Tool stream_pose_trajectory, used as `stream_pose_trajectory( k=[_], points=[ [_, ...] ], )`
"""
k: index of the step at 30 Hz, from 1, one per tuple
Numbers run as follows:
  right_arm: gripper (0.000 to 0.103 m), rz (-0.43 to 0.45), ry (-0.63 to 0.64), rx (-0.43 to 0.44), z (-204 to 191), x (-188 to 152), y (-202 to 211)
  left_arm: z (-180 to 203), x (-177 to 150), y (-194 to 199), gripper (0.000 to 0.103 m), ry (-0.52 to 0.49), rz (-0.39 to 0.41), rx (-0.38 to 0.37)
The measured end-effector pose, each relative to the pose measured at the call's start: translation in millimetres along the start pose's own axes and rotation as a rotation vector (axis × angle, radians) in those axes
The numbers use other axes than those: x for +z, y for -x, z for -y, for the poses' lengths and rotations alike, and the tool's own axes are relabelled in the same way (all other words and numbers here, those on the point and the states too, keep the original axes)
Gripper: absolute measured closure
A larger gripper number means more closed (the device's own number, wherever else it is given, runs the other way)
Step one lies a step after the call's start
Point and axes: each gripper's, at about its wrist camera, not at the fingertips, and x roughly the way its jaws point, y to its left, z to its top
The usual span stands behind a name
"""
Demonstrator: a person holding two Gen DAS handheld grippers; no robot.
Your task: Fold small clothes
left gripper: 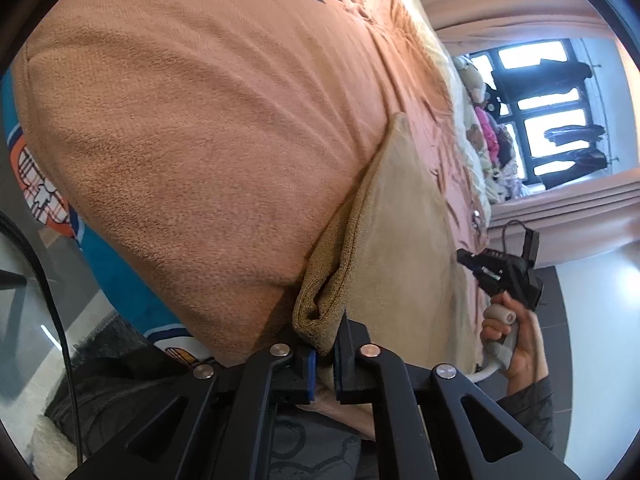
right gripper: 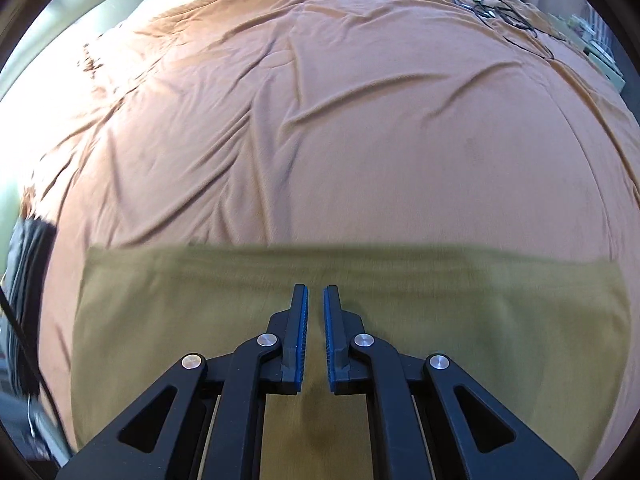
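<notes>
Two grippers work one olive-tan cloth [right gripper: 400, 300] lying flat on the orange bedspread [right gripper: 320, 140], its long axis running left to right: the left gripper [left gripper: 326, 354] pinches its folded corner, while the right gripper [right gripper: 316, 300] hovers above it, narrowly parted, holding nothing.

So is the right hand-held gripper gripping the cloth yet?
No, the right hand-held gripper hovers over the cloth with a bare gap between its blue pads.
</notes>
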Motion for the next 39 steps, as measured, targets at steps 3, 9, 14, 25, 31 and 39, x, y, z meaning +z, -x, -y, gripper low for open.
stream_pose_trajectory(
  k=[3, 9, 14, 25, 31, 39],
  points=[
    [0.1, -0.005, 0.041, 0.03, -2, -20, 19, 4, 0, 4, 0.1, -0.01, -0.004, -0.047],
    [0.1, -0.049, 0.054, 0.122, 2, -68, 37, 22, 2, 12, 0.1, -0.031, -0.011, -0.149],
    [0.1, -0.091, 0.038, 0.196, 7, -120, 28, 44, 2, 17, 0.1, -0.076, -0.019, -0.226],
    [0.1, -0.034, -0.001, 0.305, 25, -190, 41, 105, 7, 16, 0.1, -0.194, -0.08, -0.339],
    [0.1, -0.014, -0.033, 0.369, 33, -218, 40, 152, 5, 9, 0.1, -0.262, -0.114, -0.398],
    [0.1, 0.019, -0.11, 0.449, 56, -237, 37, 209, -5, -5, 0.1, -0.359, -0.181, -0.463]
  ],
)
